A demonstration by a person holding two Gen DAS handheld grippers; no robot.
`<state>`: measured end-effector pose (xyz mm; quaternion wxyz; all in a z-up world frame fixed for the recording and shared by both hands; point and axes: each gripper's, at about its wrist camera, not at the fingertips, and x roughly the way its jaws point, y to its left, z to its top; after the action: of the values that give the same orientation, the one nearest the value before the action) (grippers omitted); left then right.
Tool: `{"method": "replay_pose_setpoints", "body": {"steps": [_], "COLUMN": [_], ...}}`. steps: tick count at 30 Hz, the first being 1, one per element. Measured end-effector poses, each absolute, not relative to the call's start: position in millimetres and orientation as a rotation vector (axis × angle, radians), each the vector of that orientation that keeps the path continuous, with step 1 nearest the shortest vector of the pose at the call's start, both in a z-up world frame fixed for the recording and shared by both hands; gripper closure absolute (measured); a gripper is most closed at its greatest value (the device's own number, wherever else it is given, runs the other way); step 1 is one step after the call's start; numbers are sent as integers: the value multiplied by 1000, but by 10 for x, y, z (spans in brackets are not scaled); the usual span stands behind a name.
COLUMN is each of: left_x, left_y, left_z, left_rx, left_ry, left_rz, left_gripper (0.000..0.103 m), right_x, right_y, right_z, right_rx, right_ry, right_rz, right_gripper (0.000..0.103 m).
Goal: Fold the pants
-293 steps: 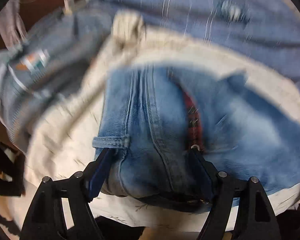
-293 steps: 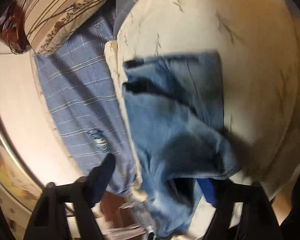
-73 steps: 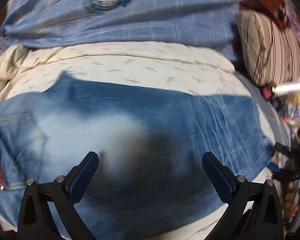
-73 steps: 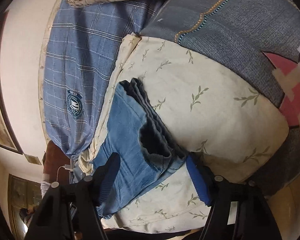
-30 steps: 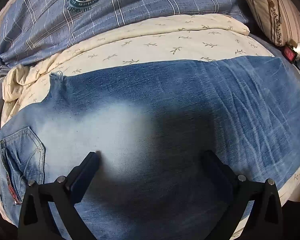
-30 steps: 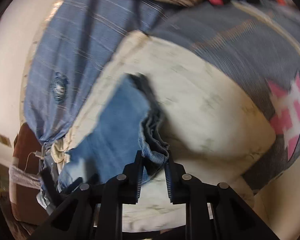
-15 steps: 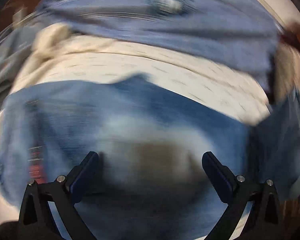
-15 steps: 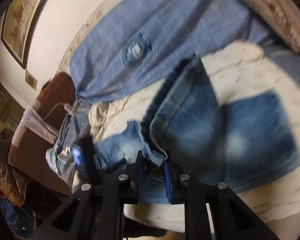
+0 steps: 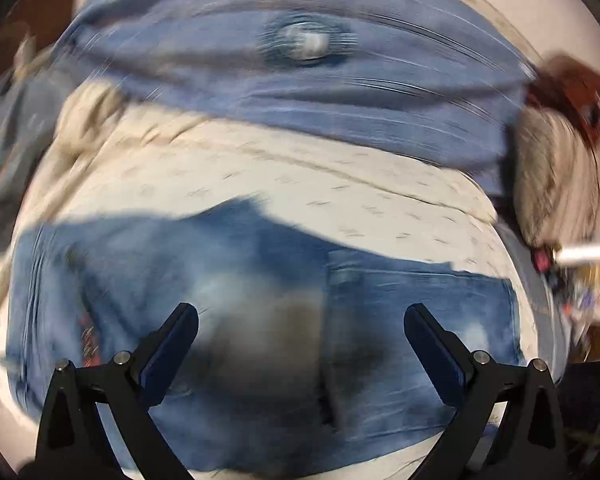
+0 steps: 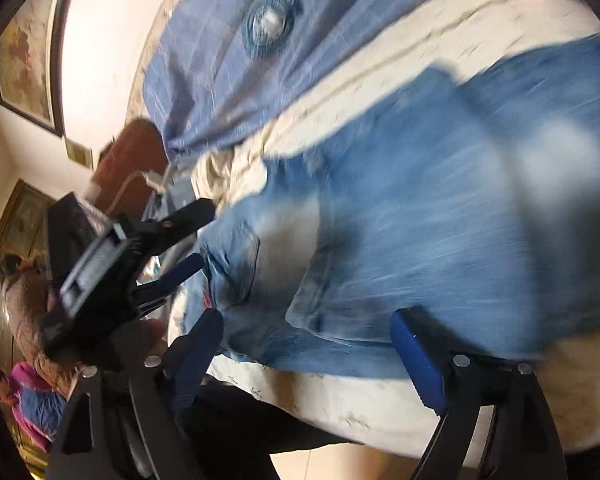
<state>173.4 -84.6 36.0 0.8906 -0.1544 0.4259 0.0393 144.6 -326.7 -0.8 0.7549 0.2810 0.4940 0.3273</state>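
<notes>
Left wrist view: folded jeans (image 9: 260,320) lie crosswise directly ahead of left gripper (image 9: 300,332); right gripper (image 10: 304,344) equally near; both wide apart, empty.

The pants (image 9: 260,300) are spread on a cream sheet (image 9: 300,176), one end apparently laid back over the middle, though blur hides the edge. A checked cover (image 9: 300,92) lies beyond the sheet. A pillow (image 9: 556,176) is found at far right.
</notes>
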Motion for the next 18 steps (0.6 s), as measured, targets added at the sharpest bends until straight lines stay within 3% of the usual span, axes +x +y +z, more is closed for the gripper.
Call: {"method": "replay_pose_setpoints", "body": {"steps": [3,7,11,18], "left_x": [1961,2257,2212,1952], "left_y": [-1245,-1539,-1506,-1365], "left_z": [320,-227,-347,-83], "left_rx": [-88,137,100,60], "left_ry": [893,1063,1060,991], "left_rz": [155,234,241,237], "left_gripper": [0,0,0,1], "right_x": [1349,1293,1336,1606], "right_y": [-3957,-4926,-5384,-5374], "right_z": [93,-129,-446,-507], "right_rx": [757,1010,1199,1141], "right_ry": [990,960,960,1000], "right_rz": [577,337,255,211], "right_gripper": [15,15,15,17]}}
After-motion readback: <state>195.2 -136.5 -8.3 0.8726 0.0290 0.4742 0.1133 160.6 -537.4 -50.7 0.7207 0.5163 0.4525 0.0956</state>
